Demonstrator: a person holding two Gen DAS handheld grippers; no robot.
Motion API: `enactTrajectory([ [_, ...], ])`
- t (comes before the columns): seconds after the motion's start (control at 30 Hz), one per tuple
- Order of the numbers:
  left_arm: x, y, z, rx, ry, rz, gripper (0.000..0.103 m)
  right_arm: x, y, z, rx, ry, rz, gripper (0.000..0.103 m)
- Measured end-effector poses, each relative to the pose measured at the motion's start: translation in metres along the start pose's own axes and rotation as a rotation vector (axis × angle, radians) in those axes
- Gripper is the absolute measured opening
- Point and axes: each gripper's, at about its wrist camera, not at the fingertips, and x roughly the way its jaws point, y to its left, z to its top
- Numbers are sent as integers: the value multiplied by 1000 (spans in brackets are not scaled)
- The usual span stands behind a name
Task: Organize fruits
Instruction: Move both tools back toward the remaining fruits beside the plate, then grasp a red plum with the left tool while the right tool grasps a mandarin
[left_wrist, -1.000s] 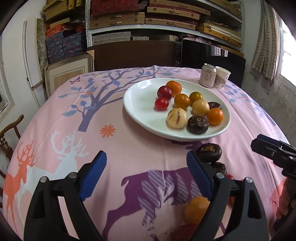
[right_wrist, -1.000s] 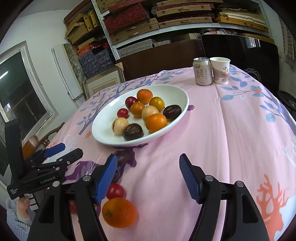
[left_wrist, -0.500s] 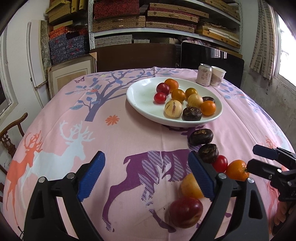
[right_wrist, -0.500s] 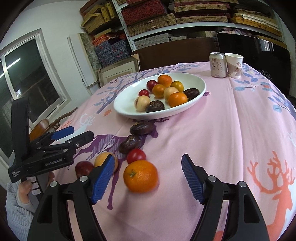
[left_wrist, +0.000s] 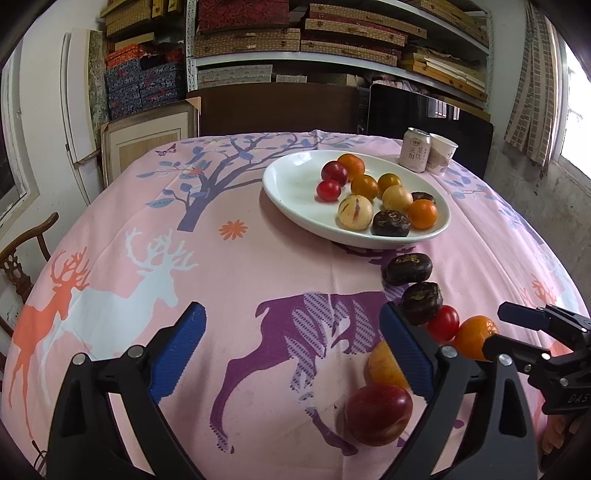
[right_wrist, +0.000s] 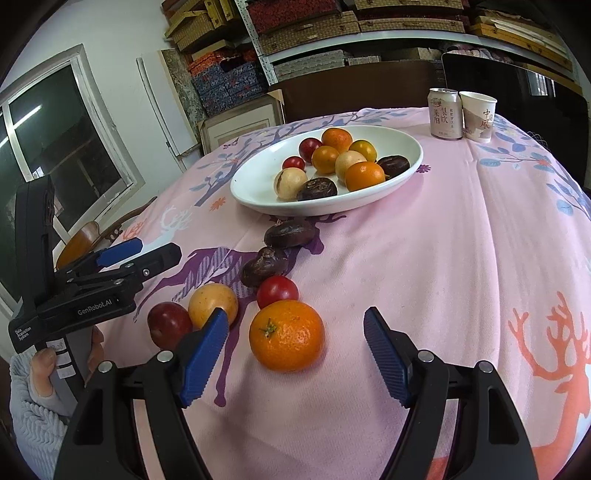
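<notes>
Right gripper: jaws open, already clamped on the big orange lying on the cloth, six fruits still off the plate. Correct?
Not clamped. In the right wrist view the right gripper stands open with the big orange lying between its jaws, neither pad touching it. Six fruits do still lie off the plate.

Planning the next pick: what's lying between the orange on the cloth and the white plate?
In the right wrist view: a small red tomato and two dark brown fruits.

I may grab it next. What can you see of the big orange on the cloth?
The orange is round, bright, with dimpled skin and a small green stem star facing the camera. It sits loose on the pink cloth, in front of the open right gripper, untouched by its pads. A small red tomato sits right behind it.
</notes>
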Motion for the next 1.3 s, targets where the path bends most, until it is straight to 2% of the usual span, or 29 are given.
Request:
enactTrajectory([
  [0.37,-14,-6,-14,29,-3,-50,96,12,3,-3,-25,72,-25,77],
  [0.6,-28,-33,-35,158,7,-117,96,12,2,-3,-24,71,-18,77],
  [0.7,-32,-37,-38,175,5,-136,97,12,1,-3,-17,70,-20,77],
  [0.83,-19,-33,-38,150,73,-149,97,12,1,-3,-14,70,-23,77],
  [0.97,-13,-30,-38,140,99,-150,96,13,-1,-3,-3,74,-29,77],
  [1.0,-13,-31,-38,140,100,-151,95,13,-2,-3,1,75,-31,77],
  [1.13,-6,-32,-38,142,136,-178,66,13,-2,-3,-3,73,-32,77],
  [1.2,-3,-32,-38,136,147,-186,61,13,-1,-3,-10,72,-33,77],
  [1.3,-4,-33,-39,136,150,-198,59,13,1,-3,-22,71,-32,77],
])
